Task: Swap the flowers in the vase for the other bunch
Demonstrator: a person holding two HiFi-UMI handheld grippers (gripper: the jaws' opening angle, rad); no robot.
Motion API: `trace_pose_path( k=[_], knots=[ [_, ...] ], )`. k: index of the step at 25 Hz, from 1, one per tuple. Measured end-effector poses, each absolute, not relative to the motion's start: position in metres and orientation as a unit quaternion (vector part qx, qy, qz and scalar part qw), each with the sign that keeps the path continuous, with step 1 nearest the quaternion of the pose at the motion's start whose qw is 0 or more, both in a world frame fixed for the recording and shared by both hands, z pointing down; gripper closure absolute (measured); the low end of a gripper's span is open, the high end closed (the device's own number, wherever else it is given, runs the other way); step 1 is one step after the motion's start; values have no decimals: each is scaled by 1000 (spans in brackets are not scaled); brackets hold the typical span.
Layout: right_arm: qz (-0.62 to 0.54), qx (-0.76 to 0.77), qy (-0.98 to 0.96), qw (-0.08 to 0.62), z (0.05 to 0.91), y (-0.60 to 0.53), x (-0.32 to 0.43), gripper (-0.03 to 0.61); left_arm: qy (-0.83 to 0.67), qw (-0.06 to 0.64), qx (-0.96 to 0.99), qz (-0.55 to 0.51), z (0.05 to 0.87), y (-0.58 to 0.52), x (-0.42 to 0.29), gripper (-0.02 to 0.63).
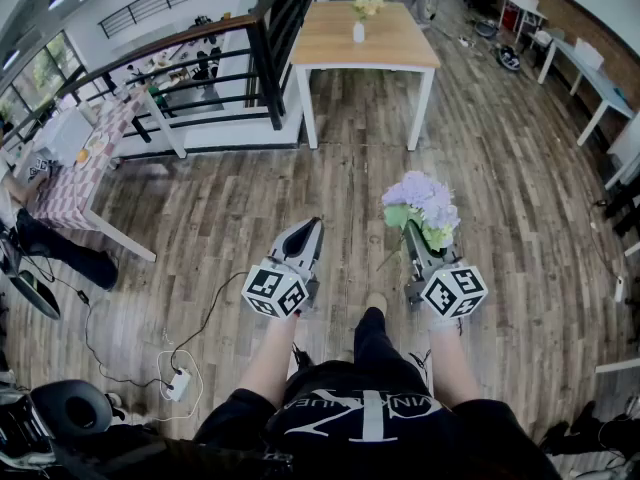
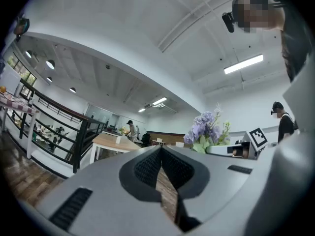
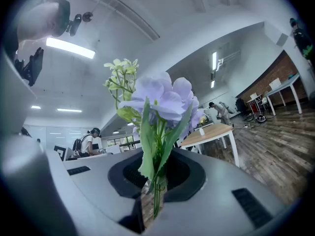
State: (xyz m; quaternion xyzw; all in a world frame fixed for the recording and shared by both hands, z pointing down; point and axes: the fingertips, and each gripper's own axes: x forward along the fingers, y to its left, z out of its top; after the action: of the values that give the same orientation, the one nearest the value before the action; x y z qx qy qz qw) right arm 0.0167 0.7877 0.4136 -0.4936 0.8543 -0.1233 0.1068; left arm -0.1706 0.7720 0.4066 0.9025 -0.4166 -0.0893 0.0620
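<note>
Here the right gripper (image 1: 413,236) clamps the stems of a lilac artificial flower bunch (image 1: 422,206), upright, likely for the distant white vase (image 1: 358,32); the left gripper (image 1: 307,230) is closed, empty.

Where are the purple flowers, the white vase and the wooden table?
purple flowers (image 1: 422,198), head view, on the blooms.
white vase (image 1: 358,33), head view, on its body.
wooden table (image 1: 395,44), head view, on bare tabletop.

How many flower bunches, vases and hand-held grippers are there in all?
Flower bunches: 2 (purple bunch, pale yellow bunch)
Vases: 1 (white vase)
Grippers: 2 (left gripper, right gripper)
Total: 5
</note>
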Motion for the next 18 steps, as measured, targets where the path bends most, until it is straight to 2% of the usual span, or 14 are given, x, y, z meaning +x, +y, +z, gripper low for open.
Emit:
trace_pose_path(
  k=[10, 18],
  knots=[
    [-126, -495, 854, 102, 418, 750, 4, 519, -427, 73, 896, -96, 414, 736, -185, 603],
    [-141, -502, 846, 111, 431, 669, 9, 519, -425, 79, 897, -86, 419, 661, -179, 603]
  ],
)
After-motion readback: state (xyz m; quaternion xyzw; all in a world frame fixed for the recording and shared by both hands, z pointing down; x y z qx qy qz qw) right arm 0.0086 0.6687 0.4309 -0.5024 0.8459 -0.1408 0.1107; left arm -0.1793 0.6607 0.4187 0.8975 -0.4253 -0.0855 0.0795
